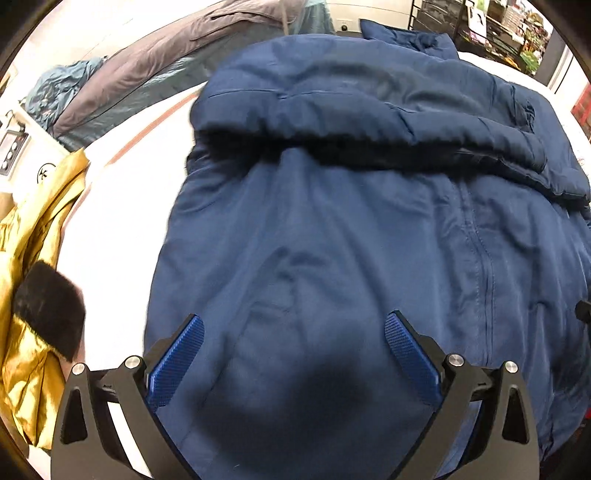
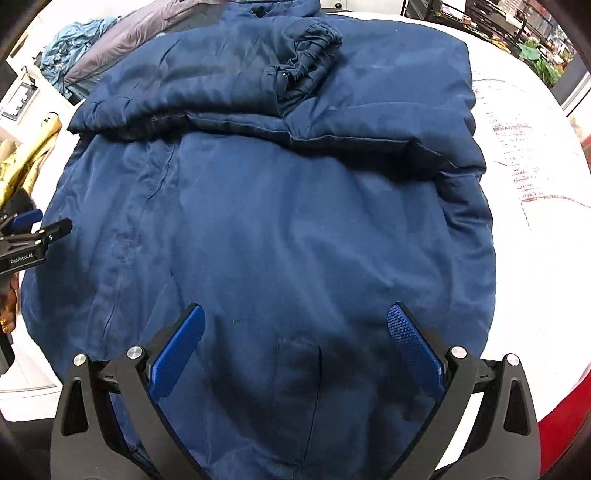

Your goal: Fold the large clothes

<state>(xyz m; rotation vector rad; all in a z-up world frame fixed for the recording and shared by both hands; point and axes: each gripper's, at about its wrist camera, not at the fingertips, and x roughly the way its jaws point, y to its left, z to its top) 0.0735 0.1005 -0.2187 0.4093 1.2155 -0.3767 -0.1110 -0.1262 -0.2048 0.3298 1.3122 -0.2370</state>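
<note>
A large navy padded jacket (image 1: pixel 332 240) (image 2: pixel 277 221) lies spread over the white table, zip side up, with both sleeves folded across its upper part. One sleeve's elastic cuff (image 2: pixel 314 40) rests near the collar. My left gripper (image 1: pixel 294 325) hovers open over the jacket's lower left part, nothing between its blue pads. My right gripper (image 2: pixel 295 317) is open as well, above the lower hem near a pocket seam. The left gripper's body (image 2: pixel 26 240) shows at the left edge of the right wrist view, held by a hand.
A gold satin garment (image 1: pixel 37 240) with a black fur trim (image 1: pixel 48 306) lies at the table's left edge. A grey coat (image 1: pixel 155 55) and a teal garment (image 1: pixel 59 85) lie at the far left. Shelving (image 1: pixel 498 26) stands at the back right. Bare white tabletop (image 2: pixel 535 221) lies right of the jacket.
</note>
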